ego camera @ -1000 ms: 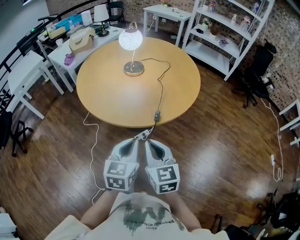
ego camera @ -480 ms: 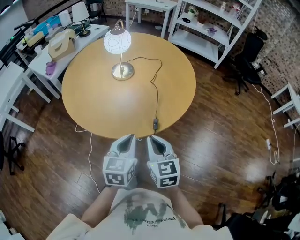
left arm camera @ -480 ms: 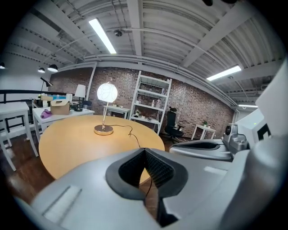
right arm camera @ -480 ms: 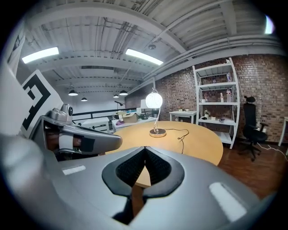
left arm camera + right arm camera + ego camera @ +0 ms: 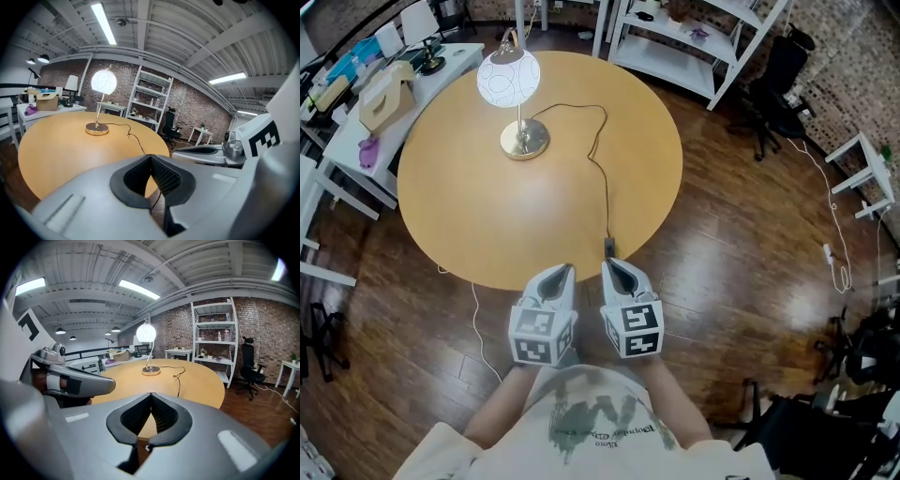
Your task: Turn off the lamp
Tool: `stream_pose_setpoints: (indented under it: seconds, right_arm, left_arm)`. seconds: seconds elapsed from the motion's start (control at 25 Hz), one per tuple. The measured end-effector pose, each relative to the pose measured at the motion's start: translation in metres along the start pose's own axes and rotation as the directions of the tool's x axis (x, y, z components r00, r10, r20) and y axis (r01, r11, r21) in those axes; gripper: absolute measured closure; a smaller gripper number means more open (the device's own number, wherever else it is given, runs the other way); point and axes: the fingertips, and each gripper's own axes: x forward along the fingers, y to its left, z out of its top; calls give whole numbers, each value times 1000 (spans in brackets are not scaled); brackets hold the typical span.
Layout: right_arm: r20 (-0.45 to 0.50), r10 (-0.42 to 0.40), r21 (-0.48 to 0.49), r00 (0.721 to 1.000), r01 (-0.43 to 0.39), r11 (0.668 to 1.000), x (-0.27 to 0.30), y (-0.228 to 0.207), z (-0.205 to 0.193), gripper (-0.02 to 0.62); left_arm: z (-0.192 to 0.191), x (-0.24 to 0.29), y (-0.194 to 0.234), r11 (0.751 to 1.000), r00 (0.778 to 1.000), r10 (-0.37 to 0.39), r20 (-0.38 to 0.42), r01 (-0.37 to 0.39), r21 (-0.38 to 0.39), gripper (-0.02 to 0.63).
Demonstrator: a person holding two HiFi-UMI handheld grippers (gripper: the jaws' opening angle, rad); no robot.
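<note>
A lit lamp with a white globe shade (image 5: pixel 508 79) and a brass base (image 5: pixel 524 140) stands on the far left part of a round wooden table (image 5: pixel 487 206). Its black cord (image 5: pixel 602 178) runs across the top to an inline switch (image 5: pixel 608 247) at the near edge. My left gripper (image 5: pixel 561 273) and right gripper (image 5: pixel 614 267) hover side by side just short of that edge, both shut and holding nothing. The lamp globe (image 5: pixel 103 82) glows in the left gripper view; the lamp (image 5: pixel 146 333) also shows in the right gripper view.
White shelving (image 5: pixel 694 37) stands behind the table. A white side table (image 5: pixel 356 112) with a box and small things is at the left. An office chair (image 5: pixel 773 80) and loose cables (image 5: pixel 834 234) lie to the right on the dark wood floor.
The view has shifted forward: the table and lamp sit lower and nearer, and both shut grippers have come up close to the table's near edge by the cord switch.
</note>
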Motion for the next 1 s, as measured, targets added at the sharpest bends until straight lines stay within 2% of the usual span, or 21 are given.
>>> stream_pose_setpoints:
  seconds: [0.28, 0.48, 1.0]
  right_arm:
    - [-31, -79, 28, 996, 80, 996, 25, -25, -15, 595]
    - [-75, -123, 36, 990, 126, 991, 41, -43, -30, 595]
    - [-200, -127, 31, 972, 136, 990, 85, -63, -71, 595]
  left_arm:
    - [-1, 15, -2, 995, 996, -89, -23, 90, 42, 606]
    - [-2, 18, 2, 991, 992, -119, -40, 121, 52, 606]
    - [9, 22, 39, 997, 997, -70, -36, 71, 38, 606]
